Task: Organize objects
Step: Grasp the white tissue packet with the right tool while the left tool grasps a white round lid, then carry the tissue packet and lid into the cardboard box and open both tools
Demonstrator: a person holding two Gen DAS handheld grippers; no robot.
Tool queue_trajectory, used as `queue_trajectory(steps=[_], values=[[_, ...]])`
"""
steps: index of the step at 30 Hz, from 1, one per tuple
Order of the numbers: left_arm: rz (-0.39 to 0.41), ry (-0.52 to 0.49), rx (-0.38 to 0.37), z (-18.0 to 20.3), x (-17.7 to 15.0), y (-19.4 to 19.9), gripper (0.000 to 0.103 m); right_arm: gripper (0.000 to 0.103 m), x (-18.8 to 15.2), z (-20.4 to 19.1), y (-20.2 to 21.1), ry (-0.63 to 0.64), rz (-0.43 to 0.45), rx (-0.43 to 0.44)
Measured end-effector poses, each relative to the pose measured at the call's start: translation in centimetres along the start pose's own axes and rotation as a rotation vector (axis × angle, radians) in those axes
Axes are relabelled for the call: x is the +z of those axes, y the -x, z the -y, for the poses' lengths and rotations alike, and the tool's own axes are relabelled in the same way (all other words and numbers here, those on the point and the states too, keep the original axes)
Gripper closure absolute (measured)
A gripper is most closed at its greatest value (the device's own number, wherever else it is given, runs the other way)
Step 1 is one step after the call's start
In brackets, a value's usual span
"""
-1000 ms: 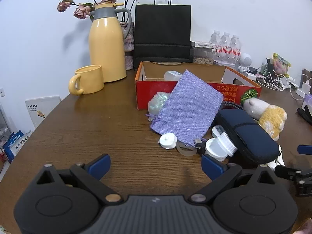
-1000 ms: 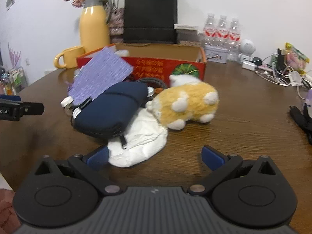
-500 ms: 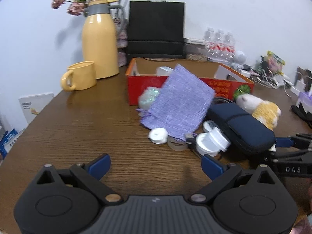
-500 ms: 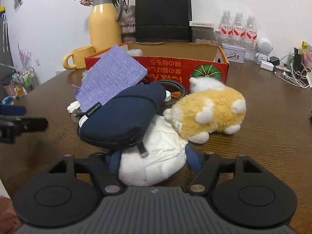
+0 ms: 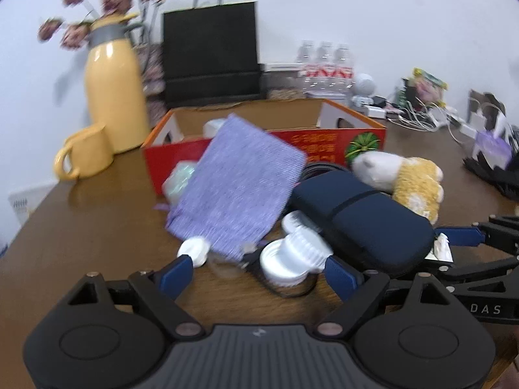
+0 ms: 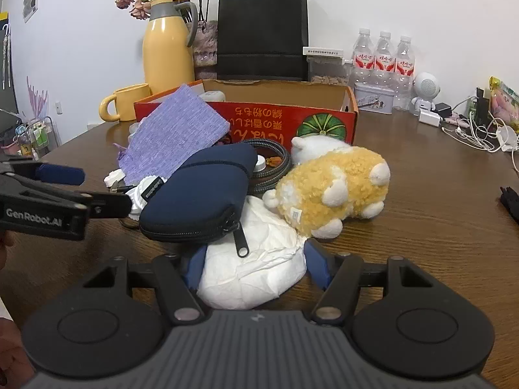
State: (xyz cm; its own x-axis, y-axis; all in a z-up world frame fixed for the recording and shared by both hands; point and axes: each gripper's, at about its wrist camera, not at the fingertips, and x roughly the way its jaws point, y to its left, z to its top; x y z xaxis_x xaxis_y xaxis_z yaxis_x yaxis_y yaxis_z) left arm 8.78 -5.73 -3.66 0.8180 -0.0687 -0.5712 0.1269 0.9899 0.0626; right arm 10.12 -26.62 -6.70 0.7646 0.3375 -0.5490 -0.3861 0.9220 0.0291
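A pile lies in front of the red cardboard box (image 5: 324, 142): a purple woven pouch (image 5: 240, 188), a navy zip case (image 5: 360, 217), a yellow-and-white plush toy (image 6: 334, 188) and a white crumpled bundle (image 6: 259, 278). My right gripper (image 6: 256, 267) has its pads against both sides of the bundle, and its jaws are still closing. My left gripper (image 5: 258, 274) is low over the table, its jaws closing. A white ribbed jar (image 5: 288, 256) lies between its fingers, with no clear contact. A small white cap (image 5: 194, 251) sits by its left finger.
A yellow jug (image 6: 167, 55), a yellow mug (image 6: 126, 102) and a black paper bag (image 6: 262, 32) stand behind the box. Water bottles (image 6: 384, 55), a tin and tangled cables (image 6: 476, 129) fill the back right. A coiled cable (image 6: 275, 162) lies by the case.
My right gripper went from wide open to closed around the white bundle. My left gripper moved forward to the white jar and its jaws narrowed.
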Motion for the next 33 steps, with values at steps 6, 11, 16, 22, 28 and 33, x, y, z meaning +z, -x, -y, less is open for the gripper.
queue_trajectory(steps=[6, 11, 16, 22, 28, 33], values=[[0.034, -0.126, 0.018, 2.0, 0.8, -1.1, 0.016, 0.040, 0.3, 0.2, 0.1, 0.009, 0.006, 0.009], [0.032, -0.206, 0.016, 2.3, 0.8, -2.1, 0.020, 0.040, 0.5, 0.5, 0.1, 0.013, 0.008, 0.018], [0.019, -0.232, -0.068, 2.5, 0.6, -2.9, 0.063, 0.040, 0.8, 0.3, 0.1, 0.027, 0.008, 0.034], [0.046, -0.169, -0.078, 2.0, 0.4, -2.1, 0.065, 0.041, 1.0, 0.1, 0.4, 0.040, 0.012, 0.036], [0.085, -0.083, -0.060, 0.6, 1.0, -0.4, 0.064, 0.043, 1.4, -0.2, 1.3, 0.057, 0.029, 0.015], [0.116, -0.045, -0.050, -0.3, 1.4, 1.1, 0.064, 0.044, 1.6, -0.5, 2.5, 0.077, 0.041, -0.001]])
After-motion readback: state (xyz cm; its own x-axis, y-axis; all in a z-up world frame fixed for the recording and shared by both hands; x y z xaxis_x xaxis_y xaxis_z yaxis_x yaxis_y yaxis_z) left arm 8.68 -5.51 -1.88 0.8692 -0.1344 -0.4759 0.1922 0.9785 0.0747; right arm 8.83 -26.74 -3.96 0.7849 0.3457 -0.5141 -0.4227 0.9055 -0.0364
